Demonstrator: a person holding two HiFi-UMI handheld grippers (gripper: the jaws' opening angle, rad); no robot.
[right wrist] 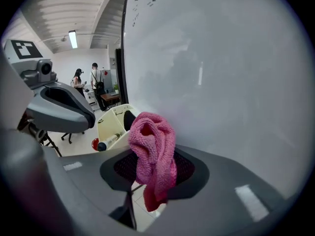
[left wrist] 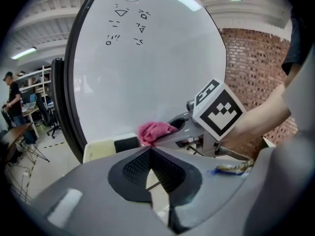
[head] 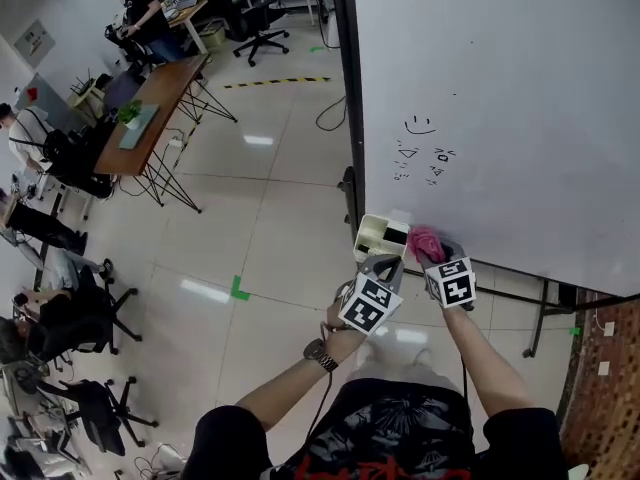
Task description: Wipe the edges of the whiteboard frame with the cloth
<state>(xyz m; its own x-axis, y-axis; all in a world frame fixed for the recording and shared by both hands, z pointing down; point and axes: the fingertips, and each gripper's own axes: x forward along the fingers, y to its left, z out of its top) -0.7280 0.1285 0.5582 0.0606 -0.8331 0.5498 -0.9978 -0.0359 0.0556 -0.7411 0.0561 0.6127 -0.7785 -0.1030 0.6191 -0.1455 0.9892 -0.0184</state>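
A pink cloth (right wrist: 152,151) is pinched in my right gripper (right wrist: 150,178), bunched up and hanging from the shut jaws. In the head view the cloth (head: 426,241) is held against the bottom edge of the whiteboard (head: 500,98), close to the board's black frame (head: 347,98) on the left. My left gripper (head: 380,273) hovers just left of it with jaws shut on nothing. The left gripper view shows the cloth (left wrist: 155,131), the right gripper (left wrist: 184,127) and the whiteboard's black frame (left wrist: 74,82).
A cream marker tray (head: 381,236) with a black eraser and a marker hangs at the board's lower left corner. Small doodles (head: 422,153) mark the board. Desks (head: 160,93), office chairs and people fill the room at left. A brick wall (left wrist: 256,68) stands at right.
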